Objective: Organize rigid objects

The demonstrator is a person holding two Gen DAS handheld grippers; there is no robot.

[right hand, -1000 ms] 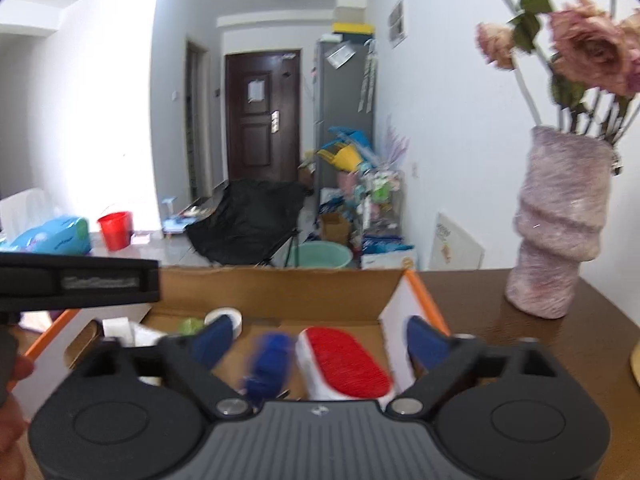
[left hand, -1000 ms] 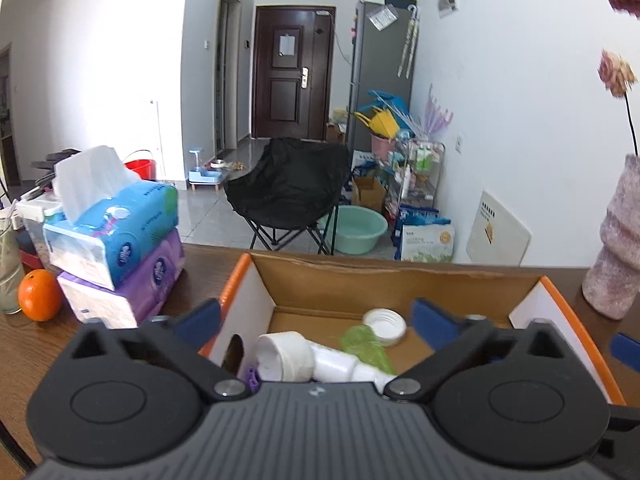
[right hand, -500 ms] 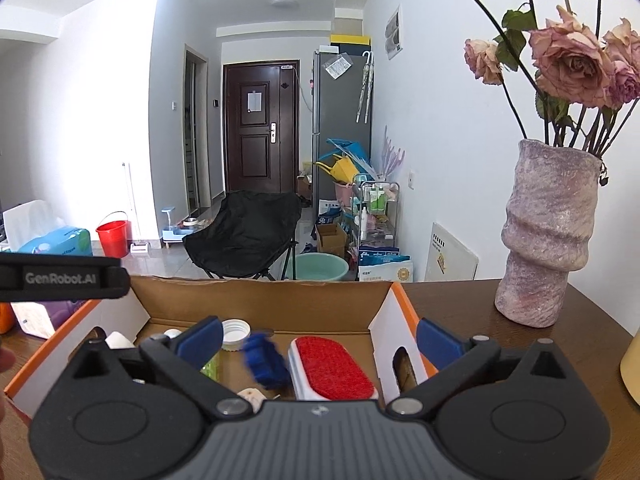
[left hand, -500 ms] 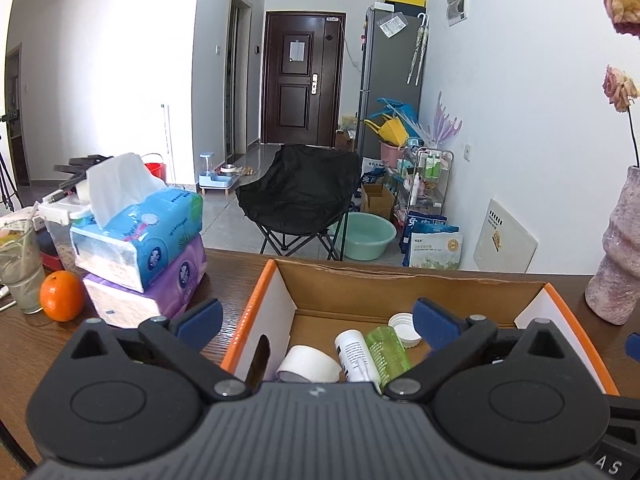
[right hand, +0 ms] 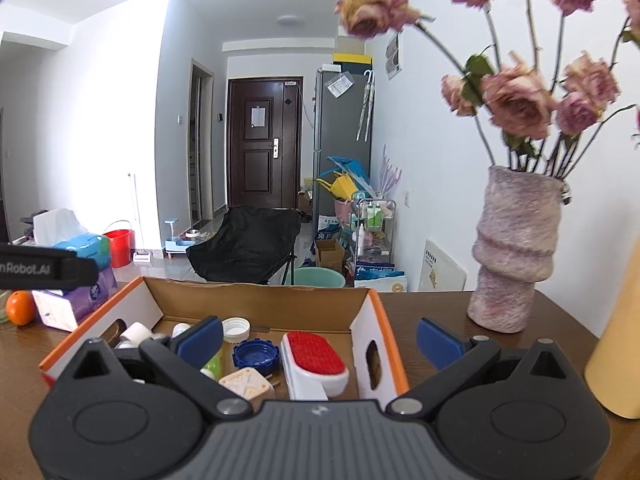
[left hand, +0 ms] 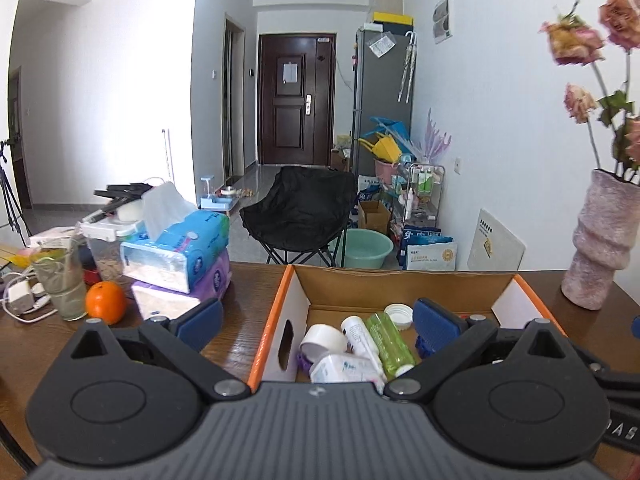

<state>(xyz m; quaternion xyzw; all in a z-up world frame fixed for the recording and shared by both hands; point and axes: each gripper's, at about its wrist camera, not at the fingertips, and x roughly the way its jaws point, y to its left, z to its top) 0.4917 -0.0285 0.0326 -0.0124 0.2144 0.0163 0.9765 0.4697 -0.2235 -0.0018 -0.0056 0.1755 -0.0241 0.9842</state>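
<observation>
An orange-edged cardboard box sits on the wooden table and holds small rigid items. The left wrist view shows a white tape roll, a white bottle, a green bottle and a white cap inside. A blue cap, a red-topped white brush, a beige plug and the white cap lie there in the right wrist view. My left gripper hangs open above the box's left wall, holding nothing. Open and empty too, my right gripper hovers over the box's right end.
Left of the box stand stacked tissue packs, an orange and a glass. A pink vase with dried roses is at the right, beside a yellow container. Beyond the table edge stands a black folding chair.
Both grippers have risen and drawn back from the box, so more of the table and room shows. The blue cap, blurred in motion earlier, now lies still in the box.
</observation>
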